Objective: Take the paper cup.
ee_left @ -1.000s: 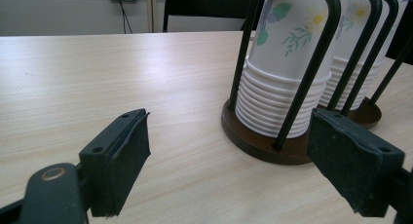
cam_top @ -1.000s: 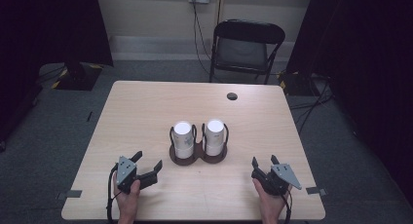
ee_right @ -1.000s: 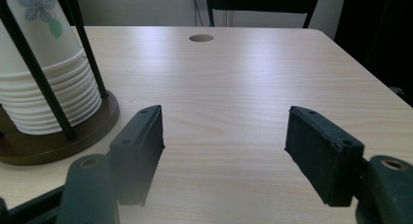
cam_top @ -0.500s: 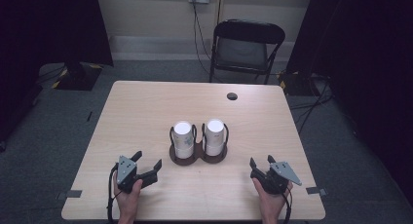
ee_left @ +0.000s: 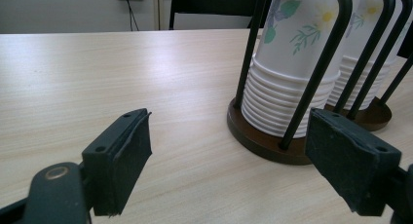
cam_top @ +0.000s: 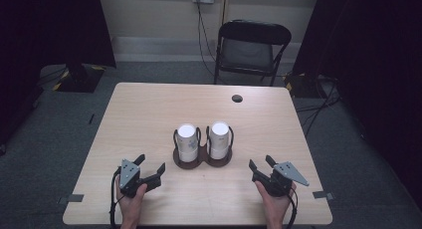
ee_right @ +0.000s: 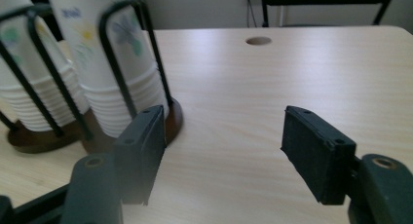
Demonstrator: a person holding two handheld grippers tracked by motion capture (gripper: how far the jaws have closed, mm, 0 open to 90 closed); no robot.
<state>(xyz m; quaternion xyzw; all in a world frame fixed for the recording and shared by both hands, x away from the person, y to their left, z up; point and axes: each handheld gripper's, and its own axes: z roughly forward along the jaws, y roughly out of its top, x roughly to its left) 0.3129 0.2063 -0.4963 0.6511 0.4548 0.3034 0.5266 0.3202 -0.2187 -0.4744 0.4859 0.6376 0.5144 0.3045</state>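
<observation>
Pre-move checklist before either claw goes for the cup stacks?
1. Left claw open, nothing between its pads: ok.
2. Right claw jaws have just been closing, still apart, nothing between them: ok.
3. Both cup stacks upright, upside down in the wire holder: ok.
4. Table bare between claws and holder: ok.
5. Holder fixed to the table: cannot tell.

The table (cam_top: 149, 114) is seen from overhead at the person's end, facing the chair (cam_top: 249, 50). Both gripper views are set low and close, and the cup holder (cam_top: 202, 157) is shared by all three.
</observation>
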